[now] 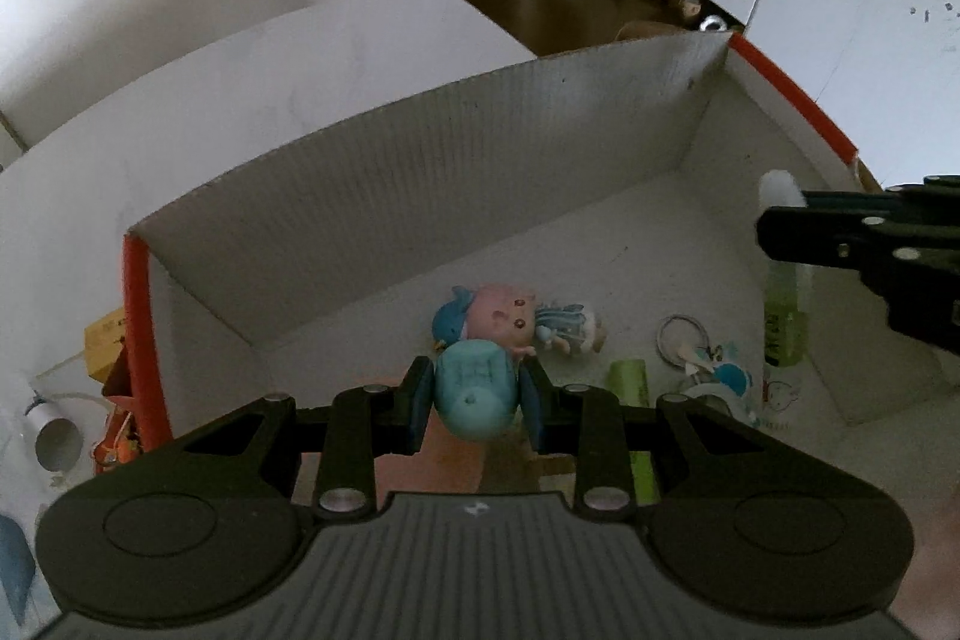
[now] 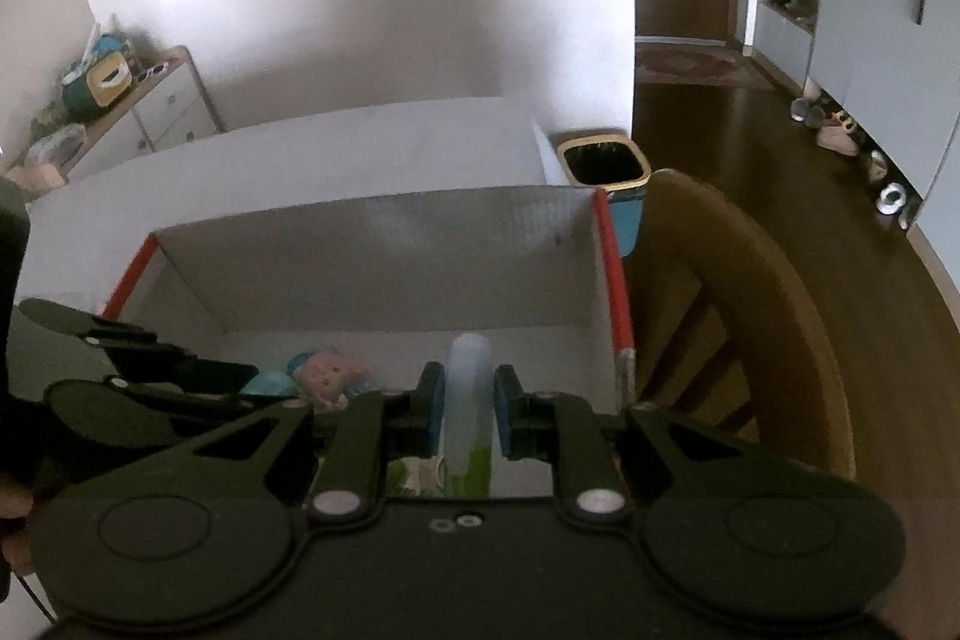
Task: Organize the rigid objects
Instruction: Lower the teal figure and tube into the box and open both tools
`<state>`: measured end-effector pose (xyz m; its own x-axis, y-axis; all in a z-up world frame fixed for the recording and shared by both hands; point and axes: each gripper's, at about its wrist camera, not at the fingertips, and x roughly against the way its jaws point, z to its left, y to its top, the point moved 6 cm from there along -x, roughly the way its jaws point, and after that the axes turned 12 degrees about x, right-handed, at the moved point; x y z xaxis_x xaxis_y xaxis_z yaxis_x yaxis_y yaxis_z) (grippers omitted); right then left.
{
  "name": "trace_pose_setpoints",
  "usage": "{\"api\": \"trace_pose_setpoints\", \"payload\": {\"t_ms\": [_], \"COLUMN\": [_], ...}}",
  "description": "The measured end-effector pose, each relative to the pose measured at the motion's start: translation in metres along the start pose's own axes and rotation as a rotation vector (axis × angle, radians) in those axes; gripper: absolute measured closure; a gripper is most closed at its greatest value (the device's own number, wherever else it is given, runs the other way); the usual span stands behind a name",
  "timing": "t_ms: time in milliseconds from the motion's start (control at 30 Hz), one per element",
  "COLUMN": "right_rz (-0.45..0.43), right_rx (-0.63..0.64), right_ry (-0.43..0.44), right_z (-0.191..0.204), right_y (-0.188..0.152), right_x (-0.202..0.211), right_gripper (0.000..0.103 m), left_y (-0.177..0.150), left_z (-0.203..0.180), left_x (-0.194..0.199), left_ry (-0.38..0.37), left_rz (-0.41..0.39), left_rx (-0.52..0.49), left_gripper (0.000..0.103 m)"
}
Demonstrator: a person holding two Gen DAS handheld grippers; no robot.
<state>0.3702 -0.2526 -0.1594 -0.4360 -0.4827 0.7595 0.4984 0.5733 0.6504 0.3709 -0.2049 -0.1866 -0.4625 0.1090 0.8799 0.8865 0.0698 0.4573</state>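
Note:
A white cardboard box (image 1: 420, 172) with red edges lies open below both grippers. My left gripper (image 1: 476, 388) is shut on a teal egg-shaped toy (image 1: 474, 400) just above the box floor. In the right wrist view the left gripper (image 2: 240, 379) comes in from the left with the teal toy (image 2: 270, 383). My right gripper (image 2: 470, 394) is shut on a slim bottle (image 2: 471, 382) with a pale cap and green contents. From the left wrist view, the right gripper (image 1: 780, 220) holds that bottle (image 1: 786, 322) upright at the box's right side.
On the box floor lie a pink and blue doll (image 1: 510, 322), a green tube (image 1: 630, 382) and a key ring with a charm (image 1: 702, 358). A bin (image 2: 603, 160) and a wooden chair (image 2: 750, 292) stand to the right of the box. Small items (image 1: 108, 340) sit left of it.

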Motion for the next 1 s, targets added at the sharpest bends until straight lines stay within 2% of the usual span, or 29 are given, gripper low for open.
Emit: {"api": "trace_pose_setpoints", "payload": {"t_ms": [167, 400, 467, 533, 900, 1000], "right_rz": [0.020, 0.033, 0.033, 0.031, 0.009, 0.007], "right_rx": [0.026, 0.037, 0.038, 0.054, 0.046, 0.045], "right_ry": [0.020, 0.050, 0.056, 0.048, 0.048, 0.042], "right_z": [0.000, 0.005, 0.005, 0.005, 0.006, 0.009], "right_y": [0.000, 0.003, 0.003, 0.003, 0.003, 0.002], "right_x": [-0.003, -0.003, -0.001, 0.002, 0.019, 0.025], "right_gripper": [0.086, 0.075, 0.069, 0.052, 0.047, 0.044], "left_y": [0.001, 0.000, 0.000, 0.000, -0.005, -0.001], "left_z": [-0.003, -0.007, -0.007, -0.007, 0.000, -0.009], "left_x": [-0.004, -0.008, -0.008, -0.007, 0.018, 0.021], "left_ry": [0.006, 0.014, 0.016, 0.017, -0.011, -0.029], "left_rz": [0.029, 0.063, 0.066, 0.067, 0.027, 0.007], "left_rx": [0.005, 0.023, 0.025, 0.035, 0.055, 0.060], "left_gripper": [0.073, 0.073, 0.073, 0.073, 0.072, 0.072]}}
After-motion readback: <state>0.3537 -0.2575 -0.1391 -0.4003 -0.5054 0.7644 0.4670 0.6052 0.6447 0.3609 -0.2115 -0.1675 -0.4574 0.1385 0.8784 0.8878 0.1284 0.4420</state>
